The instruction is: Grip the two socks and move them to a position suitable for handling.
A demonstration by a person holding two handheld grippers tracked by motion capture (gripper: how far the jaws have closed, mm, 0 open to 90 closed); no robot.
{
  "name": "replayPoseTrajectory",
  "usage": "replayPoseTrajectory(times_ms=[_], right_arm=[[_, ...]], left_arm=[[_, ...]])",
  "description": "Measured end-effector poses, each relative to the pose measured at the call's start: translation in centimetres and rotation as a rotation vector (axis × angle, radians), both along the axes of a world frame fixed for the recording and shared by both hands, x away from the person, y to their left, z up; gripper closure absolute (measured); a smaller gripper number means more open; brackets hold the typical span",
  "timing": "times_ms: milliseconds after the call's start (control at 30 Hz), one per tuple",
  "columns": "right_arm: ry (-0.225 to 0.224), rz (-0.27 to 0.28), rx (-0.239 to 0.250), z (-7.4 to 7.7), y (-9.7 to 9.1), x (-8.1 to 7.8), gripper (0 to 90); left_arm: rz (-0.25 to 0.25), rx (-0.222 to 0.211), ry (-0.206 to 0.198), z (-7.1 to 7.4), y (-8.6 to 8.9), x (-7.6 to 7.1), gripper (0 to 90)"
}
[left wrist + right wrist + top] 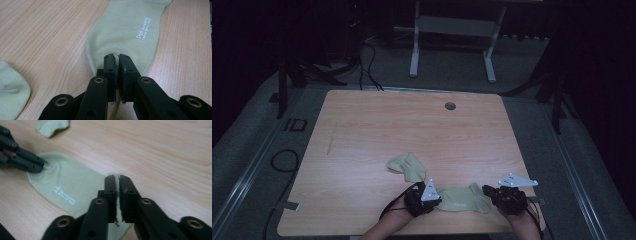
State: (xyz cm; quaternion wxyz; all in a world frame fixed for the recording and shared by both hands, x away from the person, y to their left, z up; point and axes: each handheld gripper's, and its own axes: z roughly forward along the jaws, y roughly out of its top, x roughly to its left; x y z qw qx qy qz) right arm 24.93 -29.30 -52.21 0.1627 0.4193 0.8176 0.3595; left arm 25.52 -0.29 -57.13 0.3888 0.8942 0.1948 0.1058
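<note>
The green sock lies flat near the table's front edge, stretched from 9 to 3 o'clock; left tongs pinch its toe, right tongs pinch its cuff

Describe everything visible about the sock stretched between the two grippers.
The sock is pale green, a smooth knit fabric with small white printed lettering on one side. It lies flat on the wooden table near the front edge, pulled out lengthwise. The left gripper is shut on its rounded toe end, the right gripper is shut on the opposite end, with fabric pinched between the jaws. A second, crumpled sock lies apart from it.
</note>
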Motion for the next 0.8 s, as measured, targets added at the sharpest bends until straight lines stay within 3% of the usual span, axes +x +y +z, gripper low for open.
replayPoseTrajectory(times_ms=[167, 367, 433, 800], right_arm=[[0.043, 0.022, -0.027, -1.8, 0.9, 0.6, 89.1], [0.076, 0.003, -0.075, -3.4, 0.8, 1.3, 89.4], [0.083, -0.004, -0.049, -3.5, 0.4, 1.4, 89.4], [0.083, -0.039, -0.041, -3.5, -0.7, 1.3, 89.2]], left_arm=[[-0.003, 0.005, -0.003, 0.0, -0.1, 0.0, 84.2], [-0.005, 0.009, -0.001, 0.1, -0.2, 0.2, 84.2], [-0.007, 0.013, -0.002, 0.1, -0.3, 0.3, 84.2], [-0.005, 0.0, 0.017, 0.1, -1.0, 0.7, 83.9]])
